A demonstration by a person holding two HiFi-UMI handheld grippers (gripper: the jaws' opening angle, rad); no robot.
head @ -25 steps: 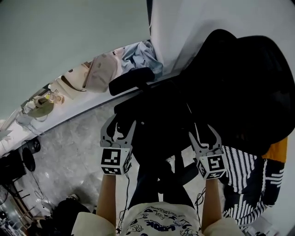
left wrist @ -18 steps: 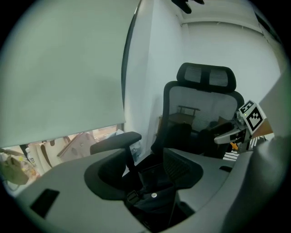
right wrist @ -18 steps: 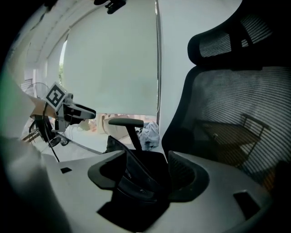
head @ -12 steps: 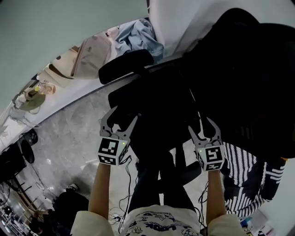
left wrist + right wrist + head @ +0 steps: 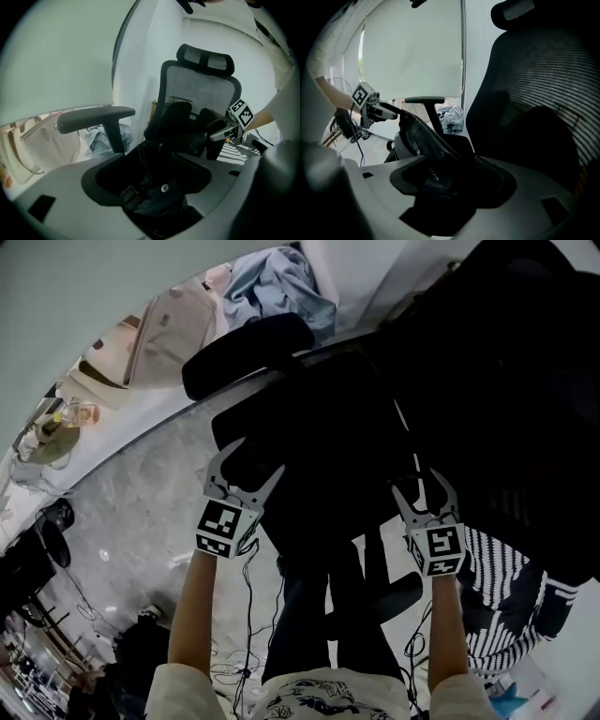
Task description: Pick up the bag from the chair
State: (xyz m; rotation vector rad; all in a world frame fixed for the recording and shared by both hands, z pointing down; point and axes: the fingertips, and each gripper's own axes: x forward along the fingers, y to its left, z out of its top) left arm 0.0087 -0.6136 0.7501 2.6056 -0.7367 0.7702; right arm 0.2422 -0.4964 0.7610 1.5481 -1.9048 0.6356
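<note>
A black bag (image 5: pixel 323 451) sits on the seat of a black office chair (image 5: pixel 525 381). My left gripper (image 5: pixel 246 472) stands open at the bag's left edge. My right gripper (image 5: pixel 422 491) is open at its right edge, near the chair's mesh back. In the left gripper view, dark bag fabric with a small rivet (image 5: pixel 164 188) lies in the gap between the spread jaws. The right gripper view shows the bag's upper edge (image 5: pixel 426 136) running between its jaws, with the left gripper (image 5: pixel 377 110) beyond. Neither gripper is closed on the fabric.
The chair's left armrest (image 5: pixel 248 343) juts out just beyond the left gripper. A blue heap of clothes (image 5: pixel 277 287) and a beige bag (image 5: pixel 169 329) lie by the wall. A striped cloth (image 5: pixel 497 587) hangs at lower right. Cables (image 5: pixel 244 652) trail over the marble floor.
Both grippers have moved forward and closer to the bag, the left one reaching its edge. The jaws have stayed open throughout.
</note>
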